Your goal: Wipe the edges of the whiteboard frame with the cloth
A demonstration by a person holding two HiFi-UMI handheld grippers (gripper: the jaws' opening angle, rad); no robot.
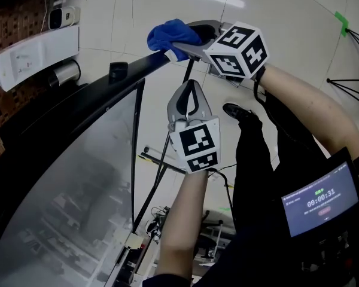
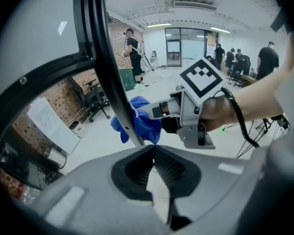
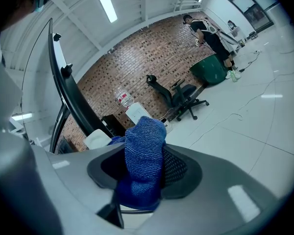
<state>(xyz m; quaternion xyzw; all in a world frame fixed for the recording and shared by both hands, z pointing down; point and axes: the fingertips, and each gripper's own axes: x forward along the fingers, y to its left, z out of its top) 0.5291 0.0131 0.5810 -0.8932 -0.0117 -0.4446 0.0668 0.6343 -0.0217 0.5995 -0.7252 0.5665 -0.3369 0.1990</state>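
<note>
The whiteboard (image 1: 66,202) has a black frame (image 1: 96,94) that curves up to its top corner. A blue cloth (image 1: 170,36) is pressed onto that corner, with my right gripper (image 1: 182,40) shut on it. In the right gripper view the cloth (image 3: 143,155) bulges out between the jaws, and the frame (image 3: 68,92) rises at the left. My left gripper (image 1: 190,87) hovers just below, shut and holding nothing. In the left gripper view its tips (image 2: 153,148) sit close under the frame bar (image 2: 103,58), with the cloth (image 2: 142,121) and the right gripper (image 2: 154,112) beyond.
The board's stand strut (image 1: 161,172) runs down behind my left gripper. A white box (image 1: 36,55) lies on the floor at left, and tripod legs (image 1: 347,88) at right. An office chair (image 3: 179,97) stands by the brick wall. People (image 2: 134,53) stand further off.
</note>
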